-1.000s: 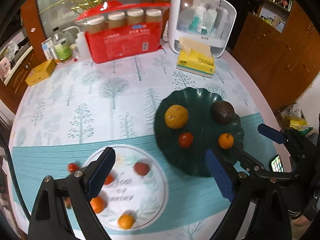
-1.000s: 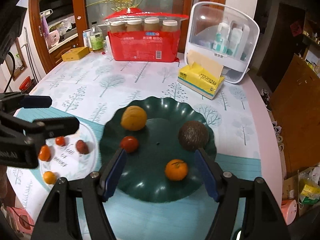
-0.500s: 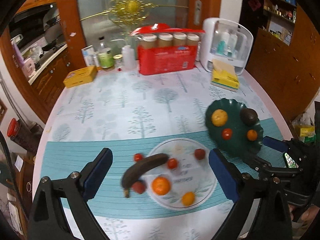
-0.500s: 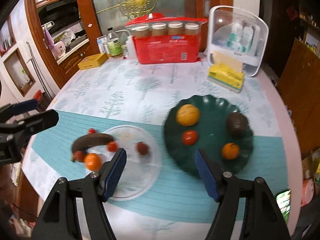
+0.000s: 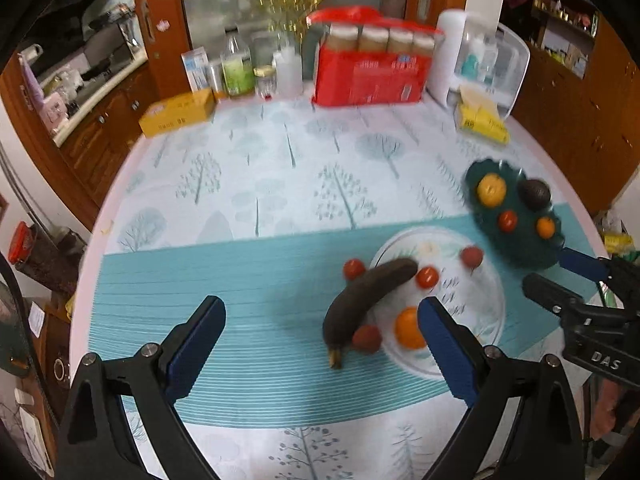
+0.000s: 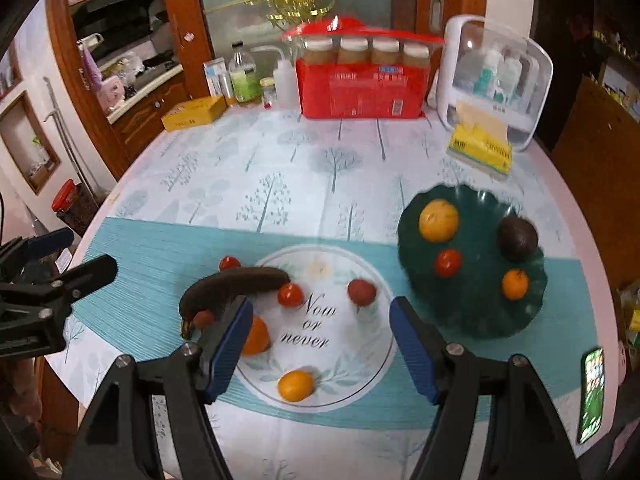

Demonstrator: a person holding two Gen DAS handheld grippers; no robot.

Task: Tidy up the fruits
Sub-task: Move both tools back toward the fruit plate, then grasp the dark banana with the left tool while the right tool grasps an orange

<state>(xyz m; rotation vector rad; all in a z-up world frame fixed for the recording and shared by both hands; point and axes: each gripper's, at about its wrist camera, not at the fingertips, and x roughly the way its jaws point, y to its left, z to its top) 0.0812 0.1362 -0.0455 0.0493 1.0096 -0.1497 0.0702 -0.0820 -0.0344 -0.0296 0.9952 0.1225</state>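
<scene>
I hold my left hand-held gripper (image 5: 320, 344) and my right hand-held gripper (image 6: 320, 344) wide open above the worktop (image 6: 280, 168), neither gripping anything. Just ahead of my right one sits the white plate (image 6: 360, 364) with small fruits; the dark banana (image 6: 234, 286) lies across its left rim. The green plate (image 6: 476, 304) is ahead to the right.

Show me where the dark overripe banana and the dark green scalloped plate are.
dark overripe banana (image 6: 240, 282): right wrist view, middle of its body.
dark green scalloped plate (image 6: 476, 308): right wrist view, bare inner surface.
</scene>
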